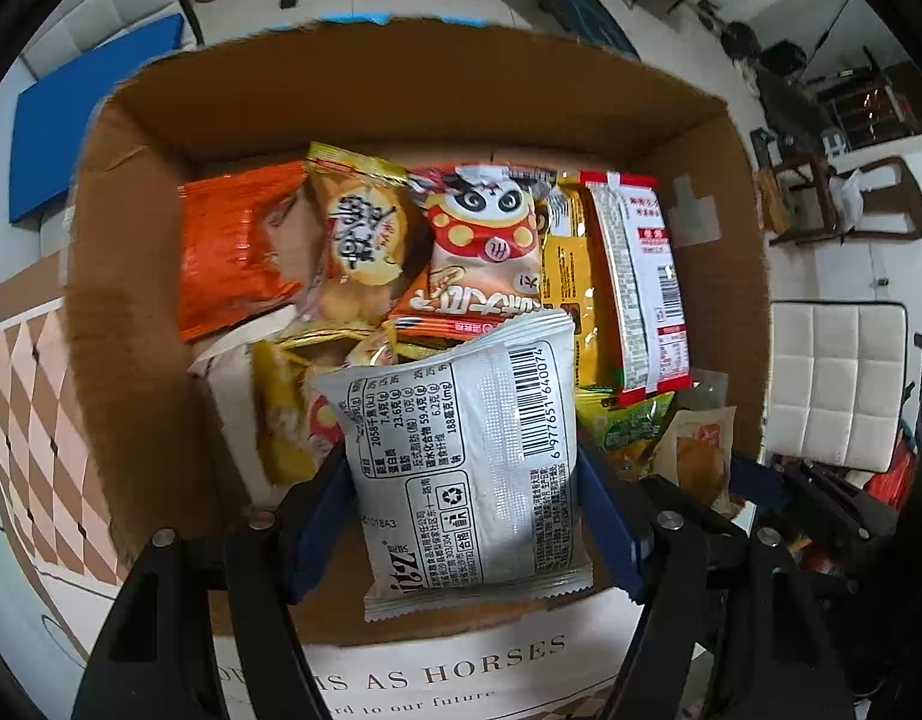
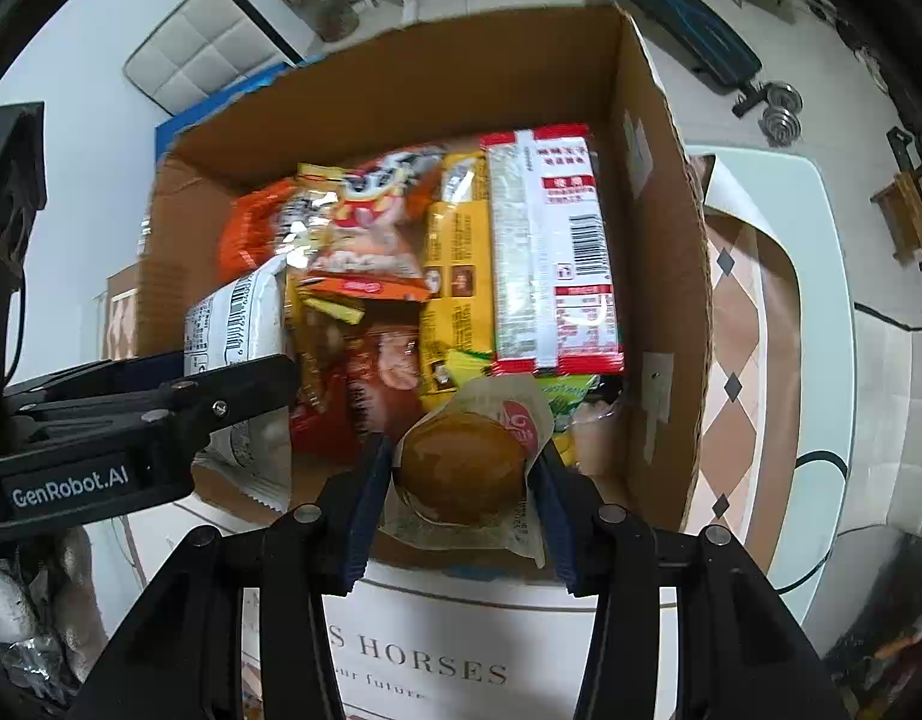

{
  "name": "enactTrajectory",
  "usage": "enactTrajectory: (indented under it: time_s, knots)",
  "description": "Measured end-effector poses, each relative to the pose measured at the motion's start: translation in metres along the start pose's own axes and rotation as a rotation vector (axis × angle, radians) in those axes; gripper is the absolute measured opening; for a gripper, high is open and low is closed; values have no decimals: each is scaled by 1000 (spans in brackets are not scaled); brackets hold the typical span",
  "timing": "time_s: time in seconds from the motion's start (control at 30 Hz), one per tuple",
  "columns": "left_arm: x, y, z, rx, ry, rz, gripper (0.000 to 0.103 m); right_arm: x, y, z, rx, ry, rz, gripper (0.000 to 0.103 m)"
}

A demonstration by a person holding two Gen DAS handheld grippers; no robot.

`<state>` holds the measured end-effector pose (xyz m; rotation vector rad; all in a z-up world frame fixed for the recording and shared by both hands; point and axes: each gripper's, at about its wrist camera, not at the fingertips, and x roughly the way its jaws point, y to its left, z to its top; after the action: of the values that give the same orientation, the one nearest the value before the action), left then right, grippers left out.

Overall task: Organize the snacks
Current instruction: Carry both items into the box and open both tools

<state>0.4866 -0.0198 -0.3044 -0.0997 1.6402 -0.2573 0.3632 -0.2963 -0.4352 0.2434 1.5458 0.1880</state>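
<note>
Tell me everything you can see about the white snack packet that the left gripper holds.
The white packet is a sealed, glossy plastic pouch, slightly crinkled, with crimped ends. Its back faces the left camera: black print, a nutrition table, a recycling mark and a barcode. The left gripper clamps it by both sides, lengthwise along the fingers, over the near edge of the cardboard box, above the other snacks.

Home room; padded chairs (image 1: pixel 835 384); dumbbell (image 2: pixel 781 114)

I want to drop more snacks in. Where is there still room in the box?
Bare floor shows along the far wall of the cardboard box, behind the orange packet and the panda packet. The middle and near side are crowded, both tongs holding packets there.
</note>
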Motion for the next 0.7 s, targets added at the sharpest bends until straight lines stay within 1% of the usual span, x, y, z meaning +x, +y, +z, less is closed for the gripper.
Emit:
enactTrajectory:
  time_s: [0.13, 0.17, 0.23, 0.27, 0.3, 0.37, 0.43, 0.7]
  knots:
    - [15, -5, 3, 9, 57, 7, 71, 14, -8, 6, 2, 43, -12, 50]
    - [19, -6, 2, 8, 74, 11, 71, 17, -9, 6, 5, 52, -12, 53]
    - [21, -5, 2, -11, 89, 15, 71, 22, -12, 7, 11, 80, -10, 54]
    - [23, -4, 2, -24, 99, 11, 72, 23, -12, 8, 12, 94, -14, 57]
    - [24, -3, 2, -28, 105, 12, 81, 24, -13, 8, 14, 100, -24, 61]
    - [23, -4, 1, -21, 98, 30, 90, 25, -14, 8, 12, 115, -50, 91]
    - [20, -4, -1, -17, 87, 43, 90, 25, -13, 9, 7, 117, -64, 92]
    - [10, -4, -13, -21, 61, 41, 91, 20, -10, 10, -1, 121, -103, 92]
